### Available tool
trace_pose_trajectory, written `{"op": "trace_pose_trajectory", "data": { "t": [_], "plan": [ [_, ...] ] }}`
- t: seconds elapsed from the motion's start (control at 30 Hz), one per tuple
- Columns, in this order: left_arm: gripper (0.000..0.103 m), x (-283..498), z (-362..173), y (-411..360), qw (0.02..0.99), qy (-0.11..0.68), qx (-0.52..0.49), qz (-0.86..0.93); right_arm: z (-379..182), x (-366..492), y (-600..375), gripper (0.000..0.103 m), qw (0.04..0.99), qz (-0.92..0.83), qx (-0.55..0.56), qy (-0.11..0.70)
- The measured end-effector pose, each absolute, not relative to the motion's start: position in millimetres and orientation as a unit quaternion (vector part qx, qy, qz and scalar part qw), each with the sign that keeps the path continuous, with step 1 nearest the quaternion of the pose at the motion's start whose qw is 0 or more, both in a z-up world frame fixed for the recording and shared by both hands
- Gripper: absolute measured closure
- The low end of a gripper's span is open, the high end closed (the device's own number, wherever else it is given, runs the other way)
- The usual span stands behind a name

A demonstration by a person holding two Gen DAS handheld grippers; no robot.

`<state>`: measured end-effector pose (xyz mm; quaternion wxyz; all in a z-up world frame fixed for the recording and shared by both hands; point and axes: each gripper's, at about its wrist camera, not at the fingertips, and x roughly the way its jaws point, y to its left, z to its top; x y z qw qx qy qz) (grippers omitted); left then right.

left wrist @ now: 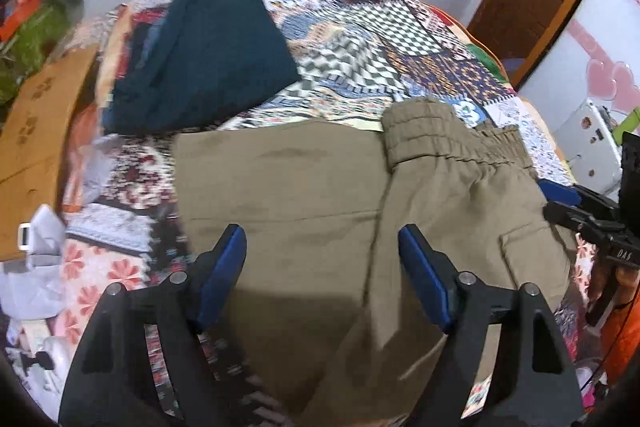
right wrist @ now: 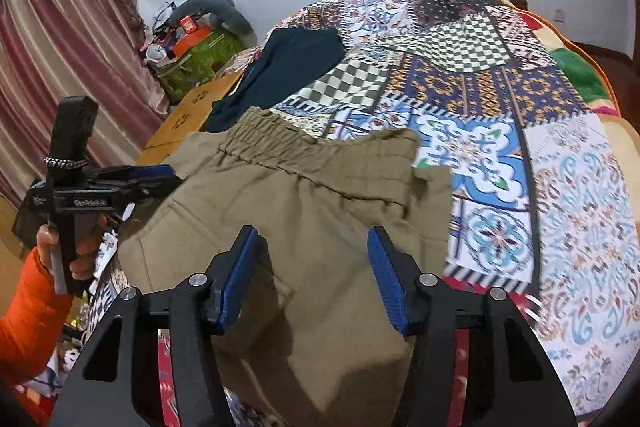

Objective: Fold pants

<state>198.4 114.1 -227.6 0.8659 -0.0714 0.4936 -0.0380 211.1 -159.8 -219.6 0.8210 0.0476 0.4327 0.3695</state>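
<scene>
- Khaki pants (left wrist: 304, 195) lie on the quilt (left wrist: 360, 27) at the near edge of the bed, directly under both our grippers.
- We judge the fold partly done: the elastic waistband (right wrist: 272, 143) seems to lie over a flat layer of the same cloth, so at least 1 fold looks made.
- Left to do, as we read it: flatten the bunched waistband, which stands up crumpled, then 1 more fold to make a compact stack. We cannot tell where the leg ends are.
- Our left gripper (left wrist: 320, 267) has its jaws well apart above the cloth, nothing between the pads and nothing held.
- Our right gripper (right wrist: 312, 267) has its jaws apart, narrower than the left. Cloth lies under the gap, but the pads do not press on it, so it holds nothing.
- In the right view a hand (right wrist: 80, 247) in an orange sleeve (right wrist: 28, 311) holds the left tool just beside the pants' left edge.
- A dark blue garment (left wrist: 208, 59) sits folded farther up the bed, apart from the pants and out of our way.
- A wooden board (left wrist: 40, 131) and clutter lie at the bed's left side. Nothing blocks the pants.
</scene>
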Motion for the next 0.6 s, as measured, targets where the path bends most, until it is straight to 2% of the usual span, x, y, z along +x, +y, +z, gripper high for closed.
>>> {"op": "trace_pose_trajectory", "data": {
  "t": [0.17,0.23,0.37,0.53,0.6],
  "plan": [
    [0.023,185,-220,126,0.871,0.489,-0.031,0.019,-216,207,-174,0.048,0.829,0.351,0.035,0.435],
    [0.023,180,-224,132,0.869,0.494,-0.017,0.036,-217,208,-180,0.043,0.833,0.337,0.034,0.438],
    [0.023,180,-236,153,0.854,0.515,-0.067,0.029,-225,213,-191,0.031,0.833,0.319,0.046,0.450],
    [0.023,191,-246,159,0.844,0.520,-0.132,-0.001,-241,221,-193,0.026,0.817,0.314,0.065,0.480],
    [0.023,198,-250,156,0.840,0.524,-0.140,-0.011,-247,226,-193,0.021,0.812,0.314,0.078,0.487]
  ]
}}
